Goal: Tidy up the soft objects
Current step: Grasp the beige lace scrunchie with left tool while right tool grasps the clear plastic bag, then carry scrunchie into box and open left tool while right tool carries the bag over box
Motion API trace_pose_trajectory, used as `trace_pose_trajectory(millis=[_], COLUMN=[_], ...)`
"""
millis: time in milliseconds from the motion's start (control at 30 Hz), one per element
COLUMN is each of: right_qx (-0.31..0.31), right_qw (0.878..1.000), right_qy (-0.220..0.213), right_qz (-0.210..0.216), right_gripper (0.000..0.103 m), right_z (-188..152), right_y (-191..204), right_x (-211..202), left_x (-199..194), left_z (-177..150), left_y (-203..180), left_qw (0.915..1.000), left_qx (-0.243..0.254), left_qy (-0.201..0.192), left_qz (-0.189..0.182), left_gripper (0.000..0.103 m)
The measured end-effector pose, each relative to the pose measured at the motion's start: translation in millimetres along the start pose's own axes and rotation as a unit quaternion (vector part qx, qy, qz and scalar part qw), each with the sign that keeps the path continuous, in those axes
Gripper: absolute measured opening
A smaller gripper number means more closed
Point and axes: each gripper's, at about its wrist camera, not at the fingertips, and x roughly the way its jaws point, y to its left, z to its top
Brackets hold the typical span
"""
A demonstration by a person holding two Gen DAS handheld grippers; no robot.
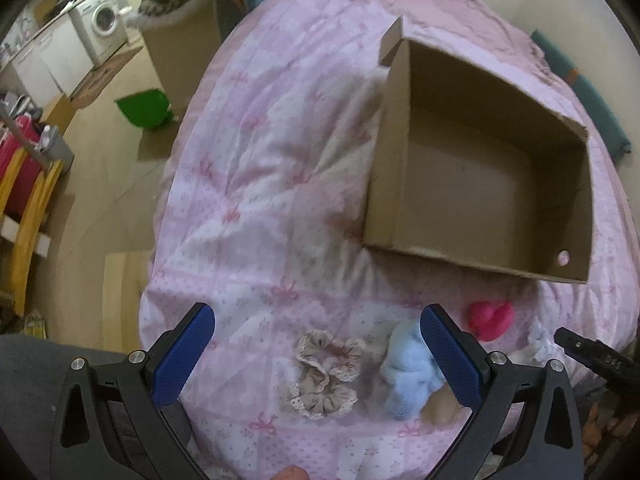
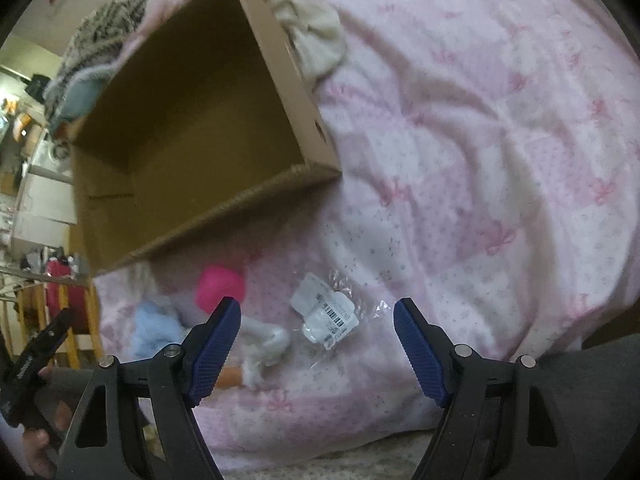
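An open cardboard box [image 1: 390, 168] lies empty on a pink bow-print quilt [image 1: 256, 184]. My left gripper [image 1: 316, 314] hangs open over a beige lace scrunchie [image 1: 326, 376] and a pale blue plush [image 1: 406, 372], holding nothing. A bright pink soft toy [image 1: 490, 318] sits to their right. In the right wrist view my right gripper [image 2: 318, 306] is open above a clear plastic packet with a barcode label [image 2: 324, 316]. A white fluffy piece [image 2: 266, 344] lies by its left finger. The pink toy [image 2: 220, 286], blue plush [image 2: 154, 326] and box [image 2: 280, 72] lie beyond.
A cream cloth [image 2: 318, 40] lies against the box's far outer wall. Off the bed's left edge are a wooden floor, a green bin [image 1: 144, 110], a tall cardboard box [image 1: 180, 56], a washing machine [image 1: 102, 24] and a yellow rack [image 1: 28, 216]. Grey-clad knees flank both views.
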Motion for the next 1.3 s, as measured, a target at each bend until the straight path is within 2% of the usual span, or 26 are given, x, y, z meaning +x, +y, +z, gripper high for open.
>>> trace_pose_trajectory(millis=[100,167,233,300,367,433,467,533,600,667,833,900,933,1000,1067,1100,1133,1300], right_qx=[0.000,0.001,-0.006,-0.010,-0.019,-0.024,-0.025,-0.022,-0.021,-0.028,-0.020,-0.019,-0.019,-0.024,-0.030,-0.033,-0.036,-0.048], right_qw=[1.000,0.999,0.997,0.997,0.998,0.998,0.999,1.000,0.999,0.996,0.996,0.995,0.995,0.995,0.994,0.994,0.994,0.994], right_qy=[0.016,0.036,0.042,0.037,0.032,0.022,0.015,-0.012,-0.046,-0.077,-0.081,-0.084,-0.085,-0.085,-0.085,-0.086,-0.085,-0.086], right_qz=[-0.025,-0.037,-0.058,-0.062,-0.056,-0.049,-0.044,-0.019,0.013,0.025,0.044,0.050,0.052,0.055,0.056,0.056,0.056,0.057], right_gripper=[0.081,0.061,0.053,0.044,0.020,0.017,0.015,0.012,0.011,0.011,0.011,0.011,0.011,0.011,0.011,0.011,0.011,0.011], right_z=[3,4,4,5,6,5,5,6,7,7,3,-2,-2,-1,-4,-7,-9,-13], right_y=[1,1,2,4,7,10,11,13,16,20,15,9,9,9,15,18,20,23], right_x=[21,37,46,48,48,43,39,26,4,-13,-20,-12,-11,-12,-9,-10,-10,-11], left_x=[5,8,13,19,26,34,37,47,55,64,82,91,95,99,102,103,104,90], left_z=[-2,-2,-2,-2,-2,-4,-4,-7,-10,-13,-20,-22,-23,-23,-22,-22,-21,-19], left_y=[-1,0,2,5,8,12,14,18,20,19,11,10,9,11,14,15,17,18], left_qw=[1.0000,0.9999,0.9997,0.9993,0.9987,0.9978,0.9973,0.9953,0.9927,0.9902,0.9848,0.9817,0.9806,0.9802,0.9792,0.9789,0.9793,0.9860], left_qx=[0.004,0.004,-0.001,-0.009,-0.014,-0.021,-0.025,-0.031,-0.035,-0.032,-0.012,-0.008,-0.005,-0.002,-0.003,-0.004,-0.003,0.007], left_qy=[0.006,0.010,0.019,0.032,0.045,0.061,0.069,0.092,0.115,0.135,0.172,0.188,0.194,0.196,0.201,0.203,0.201,0.166], left_qz=[0.005,0.009,0.015,0.017,0.019,0.013,0.008,-0.001,-0.010,-0.017,-0.023,-0.030,-0.032,-0.025,-0.024,-0.026,-0.024,-0.018], left_gripper=[0.103,0.103,0.103,0.103,0.103,0.099,0.092,0.080,0.074,0.066,0.066,0.062,0.057,0.044,0.026,0.023,0.016,0.012])
